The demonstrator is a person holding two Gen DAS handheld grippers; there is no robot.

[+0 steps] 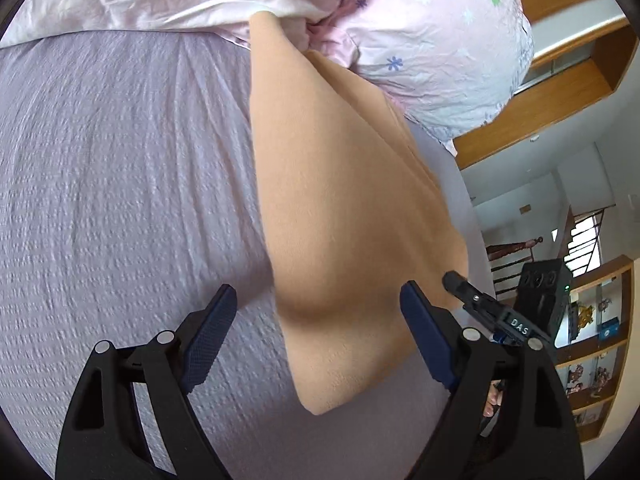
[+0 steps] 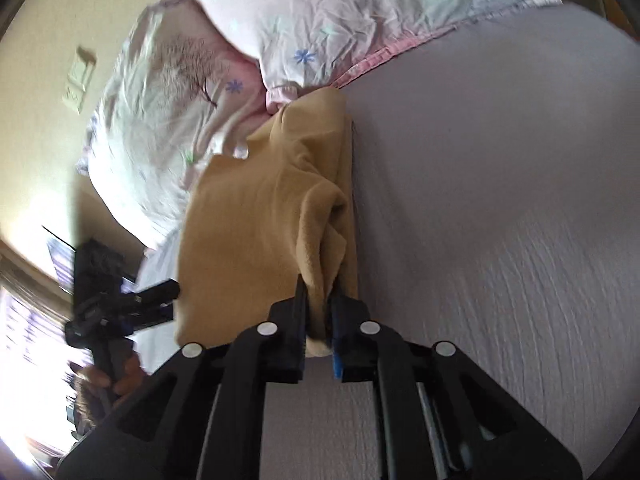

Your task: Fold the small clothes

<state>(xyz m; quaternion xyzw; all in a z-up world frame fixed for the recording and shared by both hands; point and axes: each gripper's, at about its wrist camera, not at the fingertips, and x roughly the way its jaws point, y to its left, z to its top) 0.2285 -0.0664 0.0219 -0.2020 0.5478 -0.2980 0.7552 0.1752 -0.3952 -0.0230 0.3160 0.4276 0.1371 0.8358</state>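
Tan fleece, a small garment [image 2: 264,216], lay lengthwise on the lilac bedsheet [image 1: 120,184], its far end touching the floral pillows [image 1: 432,40] at the head of the bed. The near part was lifted off the sheet and doubled over, so a soft rounded fold faced me.

My right gripper [image 2: 318,320] was clamped on a bunched edge of the fleece; the cloth filled the narrow gap between the two pads. I judged this grip was there to carry that edge across the garment for a fold.

My left gripper [image 1: 316,320] stood with its jaws wide apart. Seen from its own camera, the hanging fold sat between the blue pads [image 1: 208,340], but no pad touched the cloth. I judged it was placed to catch or steady the opposite edge once the fold came down.

Fleece is limp and slides on itself, so a grip on a single layer could let the doubled part fall open. Beyond the bed's right edge stood wooden shelves [image 1: 592,340].
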